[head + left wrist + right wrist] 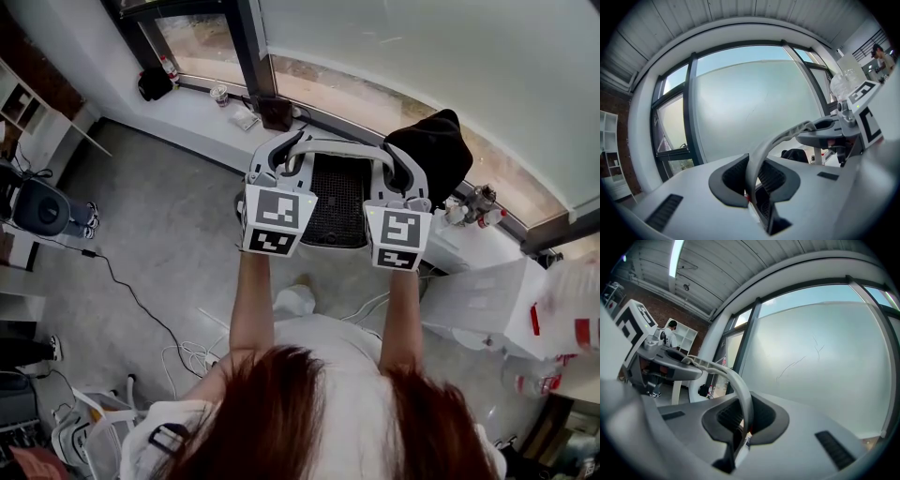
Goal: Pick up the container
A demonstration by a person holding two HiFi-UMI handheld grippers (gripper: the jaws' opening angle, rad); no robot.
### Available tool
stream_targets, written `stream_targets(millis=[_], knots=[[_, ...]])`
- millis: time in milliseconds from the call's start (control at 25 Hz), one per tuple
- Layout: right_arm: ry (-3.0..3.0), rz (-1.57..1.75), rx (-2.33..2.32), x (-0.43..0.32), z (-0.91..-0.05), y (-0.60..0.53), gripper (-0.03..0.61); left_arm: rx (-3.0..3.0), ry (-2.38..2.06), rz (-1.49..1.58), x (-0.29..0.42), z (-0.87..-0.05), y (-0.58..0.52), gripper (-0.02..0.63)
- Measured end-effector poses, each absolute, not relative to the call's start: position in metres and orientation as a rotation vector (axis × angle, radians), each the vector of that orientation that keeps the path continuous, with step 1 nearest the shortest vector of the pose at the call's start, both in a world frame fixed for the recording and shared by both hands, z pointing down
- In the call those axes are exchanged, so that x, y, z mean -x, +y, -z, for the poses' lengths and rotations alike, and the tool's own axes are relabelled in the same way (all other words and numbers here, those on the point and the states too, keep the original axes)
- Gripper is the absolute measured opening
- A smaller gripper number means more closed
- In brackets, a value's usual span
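Observation:
The container (336, 202) is a black mesh basket with a pale grey rim or handle (337, 145). It hangs in the air in front of me, high above the floor. My left gripper (284, 155) is shut on the grey handle's left end, and my right gripper (399, 161) is shut on its right end. In the left gripper view, the jaws (754, 180) pinch the thin grey strip (787, 133), which arches away to the right gripper. In the right gripper view, the jaws (743, 420) clamp the same strip (726, 376). The basket's inside is hidden.
A large window and a white sill (197, 112) lie ahead, with a cup (219, 94) on the sill. A black bag (433, 145) and bottles (473, 206) sit at the right. Cables (141, 300) run across the grey floor. A person (670, 336) stands far off.

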State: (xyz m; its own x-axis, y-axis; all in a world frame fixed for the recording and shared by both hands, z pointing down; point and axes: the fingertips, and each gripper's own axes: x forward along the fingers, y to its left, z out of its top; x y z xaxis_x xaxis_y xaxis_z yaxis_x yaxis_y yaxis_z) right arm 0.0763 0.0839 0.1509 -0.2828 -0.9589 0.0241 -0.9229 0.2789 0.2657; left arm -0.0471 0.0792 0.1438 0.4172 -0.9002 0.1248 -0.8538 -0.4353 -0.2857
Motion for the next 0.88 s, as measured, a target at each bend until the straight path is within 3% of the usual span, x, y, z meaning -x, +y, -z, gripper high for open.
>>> stream_targets(millis=[880], knots=[[-2.427,0.285,-1.71,-0.091,-0.135,0.167,0.031,2.508,1.55,0.306,0.03,-0.128,0.169,0.054]])
